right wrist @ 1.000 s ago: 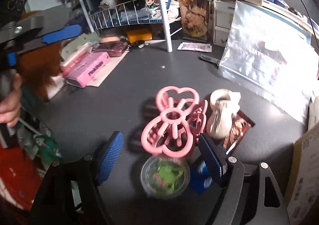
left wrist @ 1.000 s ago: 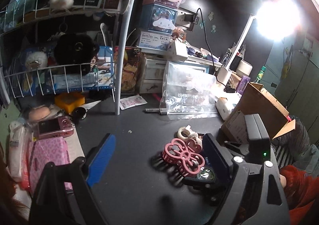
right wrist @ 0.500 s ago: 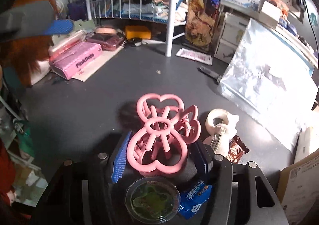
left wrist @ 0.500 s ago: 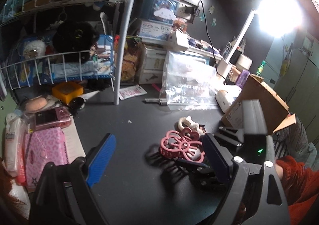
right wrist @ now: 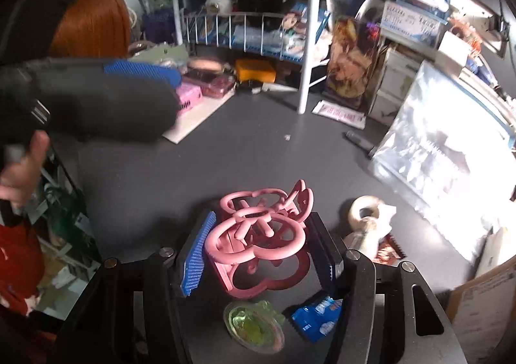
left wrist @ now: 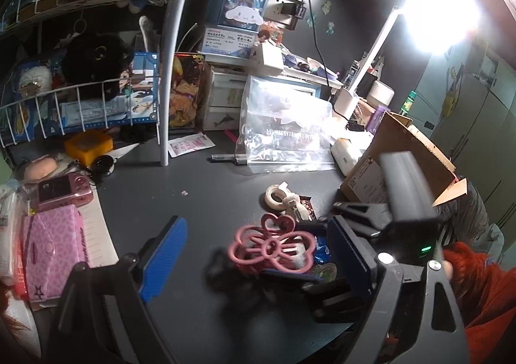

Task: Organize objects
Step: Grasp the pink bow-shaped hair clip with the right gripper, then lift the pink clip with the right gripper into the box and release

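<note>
One pink hair claw (right wrist: 258, 235) clamped in the right hand-held gripper (right wrist: 261, 254); left hand-held gripper (left wrist: 254, 254) empty, jaws apart.

At ten o'clock we see a white wire rack (left wrist: 96, 96) with a black plush toy (left wrist: 93, 61) in its basket. Under it sit an orange box (left wrist: 87, 145) and a pink camera (left wrist: 63, 191). At one o'clock a desk lamp (left wrist: 438, 17) glares above a cardboard box (left wrist: 403, 151).

Open desk (left wrist: 180, 177) (dark, bare) ahead; wire rack (left wrist: 80, 96) and plastic bag (left wrist: 283, 128) border it.
</note>
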The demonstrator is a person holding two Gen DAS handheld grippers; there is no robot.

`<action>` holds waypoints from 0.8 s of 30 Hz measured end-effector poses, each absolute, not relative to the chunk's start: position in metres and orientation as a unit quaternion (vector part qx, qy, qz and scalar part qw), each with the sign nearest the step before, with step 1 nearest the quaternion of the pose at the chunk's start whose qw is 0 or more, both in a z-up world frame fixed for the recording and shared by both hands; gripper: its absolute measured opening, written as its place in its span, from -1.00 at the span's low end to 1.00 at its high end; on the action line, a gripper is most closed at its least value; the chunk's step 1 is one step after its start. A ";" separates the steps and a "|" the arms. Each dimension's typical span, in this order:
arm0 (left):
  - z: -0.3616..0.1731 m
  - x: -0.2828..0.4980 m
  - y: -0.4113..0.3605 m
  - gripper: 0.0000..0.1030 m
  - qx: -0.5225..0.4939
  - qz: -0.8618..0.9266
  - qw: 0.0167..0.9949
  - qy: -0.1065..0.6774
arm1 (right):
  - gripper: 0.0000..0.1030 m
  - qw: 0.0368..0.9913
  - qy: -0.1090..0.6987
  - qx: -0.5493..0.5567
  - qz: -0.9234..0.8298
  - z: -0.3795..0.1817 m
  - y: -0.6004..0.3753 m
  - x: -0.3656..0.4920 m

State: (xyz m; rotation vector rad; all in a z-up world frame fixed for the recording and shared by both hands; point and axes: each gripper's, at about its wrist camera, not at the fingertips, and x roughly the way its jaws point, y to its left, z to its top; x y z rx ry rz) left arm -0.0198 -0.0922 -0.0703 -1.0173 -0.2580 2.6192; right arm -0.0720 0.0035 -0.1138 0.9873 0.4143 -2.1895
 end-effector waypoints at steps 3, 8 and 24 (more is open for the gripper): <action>-0.073 -0.019 -0.095 0.69 -0.362 0.916 0.151 -0.088 | 0.04 0.348 0.156 0.397 -0.835 -0.128 0.000 -0.081; -0.083 -0.020 -0.100 0.69 -0.373 0.912 0.146 -0.090 | 0.10 0.343 0.169 0.403 -0.831 -0.136 -0.002 -0.088; -0.115 -0.038 -0.093 0.69 -0.407 0.891 0.178 -0.100 | 0.01 0.337 0.175 0.365 -0.850 -0.119 0.003 -0.082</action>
